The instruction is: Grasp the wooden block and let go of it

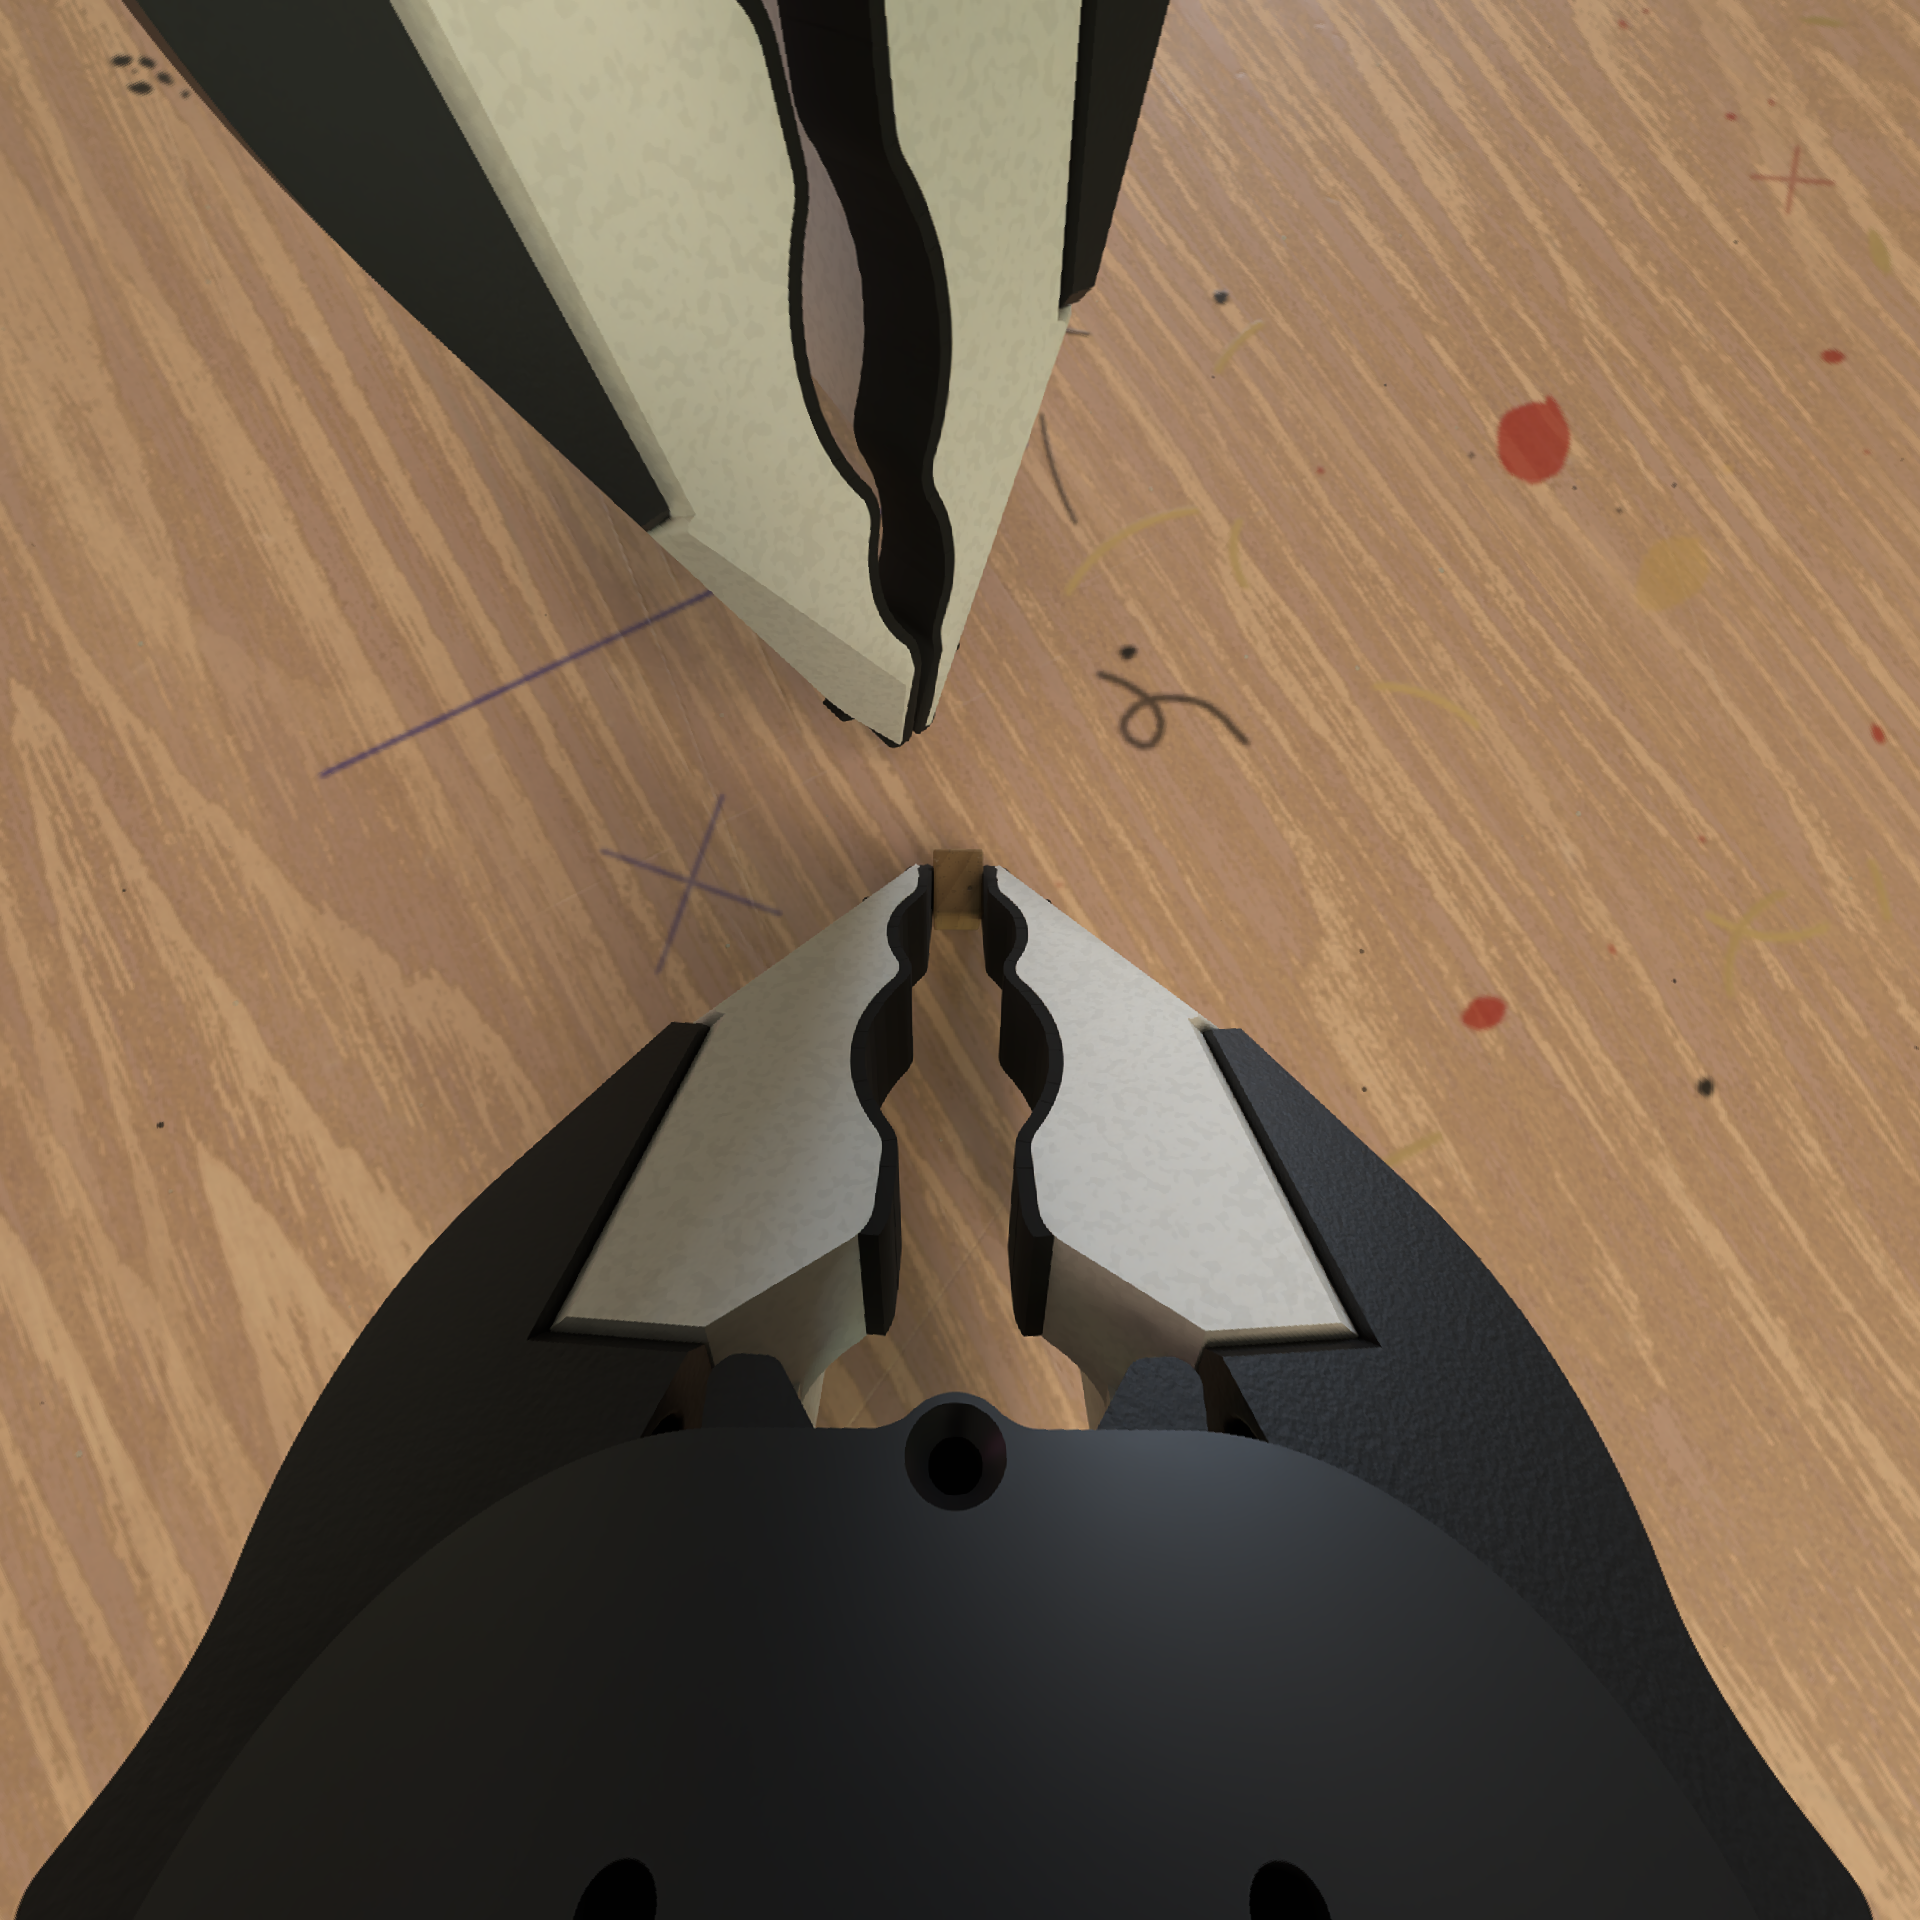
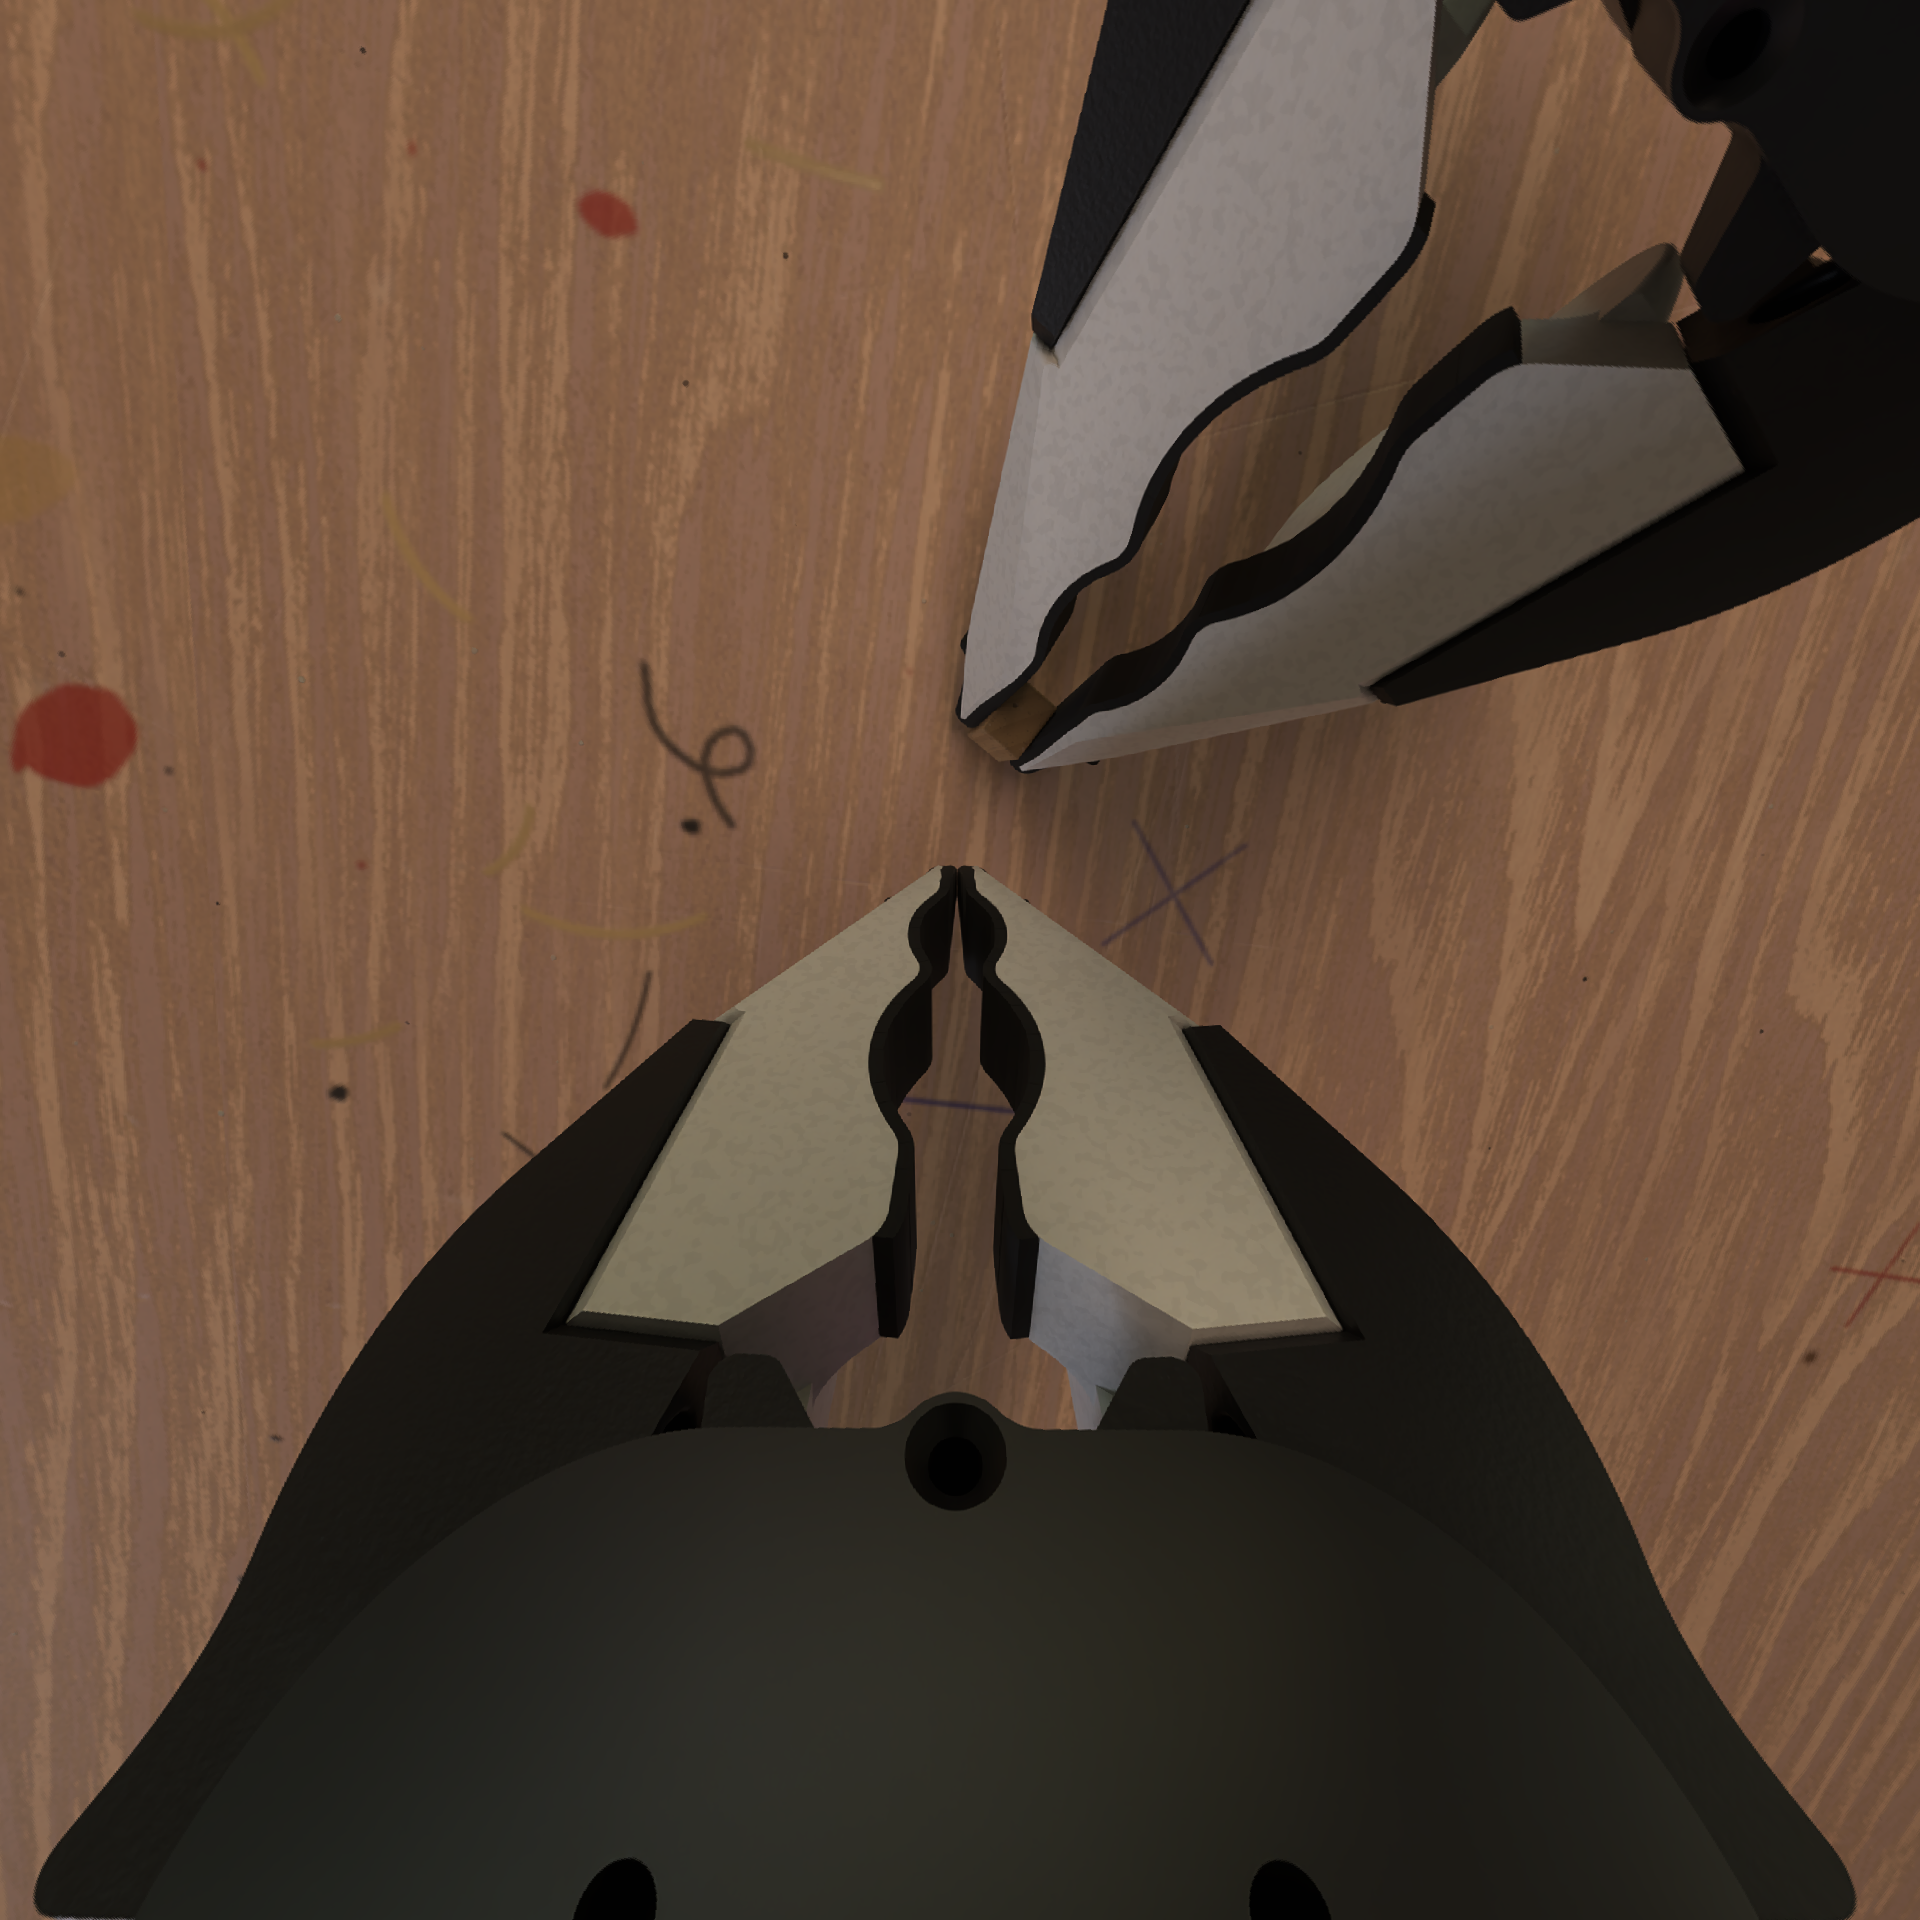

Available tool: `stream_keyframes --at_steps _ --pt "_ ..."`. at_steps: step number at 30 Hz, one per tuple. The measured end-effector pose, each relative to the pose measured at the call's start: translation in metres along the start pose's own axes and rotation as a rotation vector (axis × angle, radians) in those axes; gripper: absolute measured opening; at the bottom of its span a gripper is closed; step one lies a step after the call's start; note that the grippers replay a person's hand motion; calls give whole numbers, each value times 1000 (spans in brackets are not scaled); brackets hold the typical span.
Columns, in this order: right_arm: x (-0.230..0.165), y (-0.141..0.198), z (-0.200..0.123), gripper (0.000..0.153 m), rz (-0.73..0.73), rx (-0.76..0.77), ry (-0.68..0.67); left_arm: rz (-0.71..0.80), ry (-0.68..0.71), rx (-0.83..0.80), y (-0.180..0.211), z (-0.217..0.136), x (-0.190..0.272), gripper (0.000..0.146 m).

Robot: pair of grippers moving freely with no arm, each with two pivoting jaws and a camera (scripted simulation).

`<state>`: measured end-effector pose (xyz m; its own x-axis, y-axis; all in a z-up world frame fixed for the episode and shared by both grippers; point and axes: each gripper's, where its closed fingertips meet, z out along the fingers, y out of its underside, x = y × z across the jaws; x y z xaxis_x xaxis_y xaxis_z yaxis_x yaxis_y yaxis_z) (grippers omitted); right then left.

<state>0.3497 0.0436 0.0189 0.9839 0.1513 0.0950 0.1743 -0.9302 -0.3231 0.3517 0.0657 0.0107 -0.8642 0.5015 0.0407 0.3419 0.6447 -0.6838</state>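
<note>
A small wooden block [image 1: 957, 883] sits between the fingertips of my left gripper [image 1: 956, 899], which is shut on it just above the wooden tabletop [image 1: 312, 1039]. The right wrist view shows the same block [image 2: 1006, 736] pinched at the tips of the left gripper [image 2: 1003, 732], at the upper right. My right gripper [image 2: 956, 883] is shut and empty, its tips touching each other, a short way from the block. In the left wrist view it [image 1: 914, 717] comes in from the top, pointing toward the block.
The tabletop [image 2: 312, 1039] bears red spots [image 1: 1532, 442], a black squiggle [image 1: 1164, 712], purple pen crosses [image 1: 691, 883] and faint yellow strokes. No other objects show.
</note>
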Motion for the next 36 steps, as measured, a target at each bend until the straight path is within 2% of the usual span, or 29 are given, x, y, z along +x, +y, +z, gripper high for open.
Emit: stream_keyframes --at_steps 18,25,32,36 --pt "0 0 1 0 46 63 20 -20 -3 5 0 0 0 9" --pt "-1 0 1 0 -16 26 79 -24 -7 5 0 0 0 9" --pt "0 0 2 1 53 107 -59 -27 -7 5 0 0 0 8" --pt "0 1 2 1 52 139 -21 -29 -7 6 0 0 0 9"
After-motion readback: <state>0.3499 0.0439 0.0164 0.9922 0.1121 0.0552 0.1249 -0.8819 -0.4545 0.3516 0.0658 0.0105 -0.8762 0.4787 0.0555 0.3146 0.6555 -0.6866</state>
